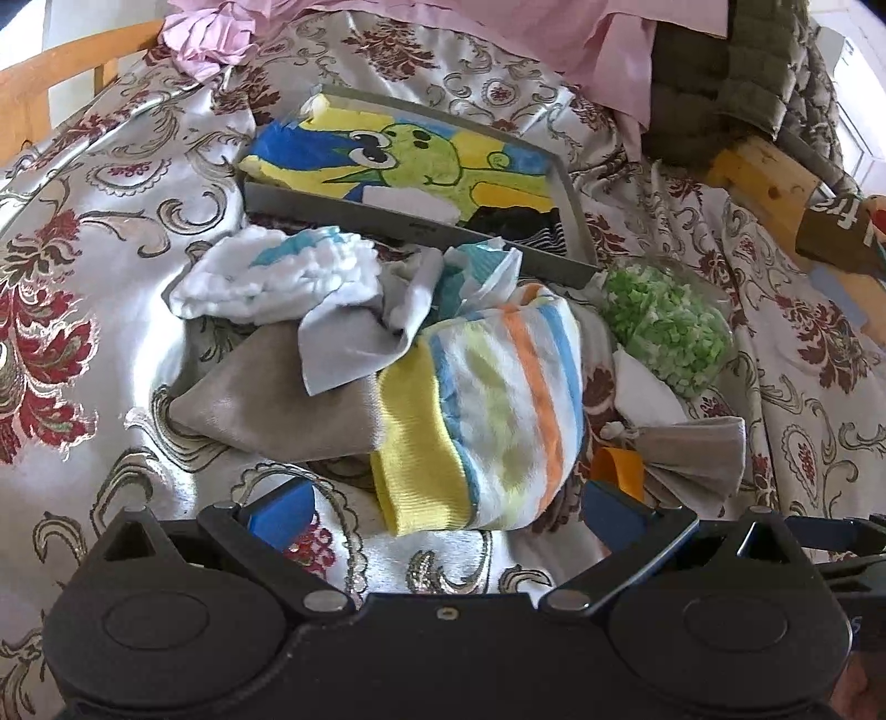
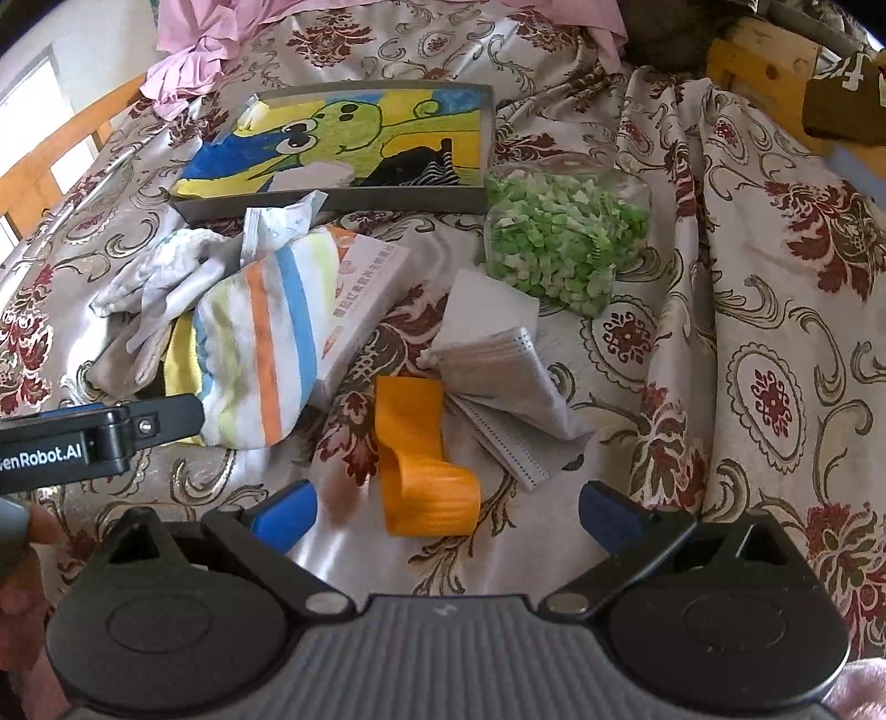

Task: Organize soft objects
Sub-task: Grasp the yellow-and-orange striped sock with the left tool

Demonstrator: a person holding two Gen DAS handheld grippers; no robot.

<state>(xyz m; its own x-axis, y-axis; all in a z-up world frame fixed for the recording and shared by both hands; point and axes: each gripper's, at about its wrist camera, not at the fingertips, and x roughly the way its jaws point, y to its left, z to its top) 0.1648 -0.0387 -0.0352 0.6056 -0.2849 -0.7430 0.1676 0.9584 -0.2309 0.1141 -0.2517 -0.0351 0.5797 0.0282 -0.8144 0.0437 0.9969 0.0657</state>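
A striped sock (image 1: 498, 399) with a yellow cuff lies on the patterned bedspread. My left gripper (image 1: 446, 512) is open, and the cuff end reaches in between its blue pads (image 1: 277, 512). In the right wrist view the same sock (image 2: 260, 343) leans on a white carton (image 2: 365, 293), with the left gripper's finger (image 2: 160, 418) beside it. My right gripper (image 2: 446, 518) is open and holds nothing, just short of an orange strap (image 2: 421, 459). A stack of grey face masks (image 2: 498, 387) lies beyond the strap. A grey tray (image 1: 421, 235) holds a cartoon towel (image 1: 432, 155).
A grey cloth (image 1: 266, 404) and a white fluffy cloth (image 1: 277, 271) lie left of the sock. A clear bag of green bits (image 2: 559, 238) sits right of the tray (image 2: 332, 205). Pink fabric (image 1: 554, 33) and a wooden frame (image 1: 44, 83) border the bed.
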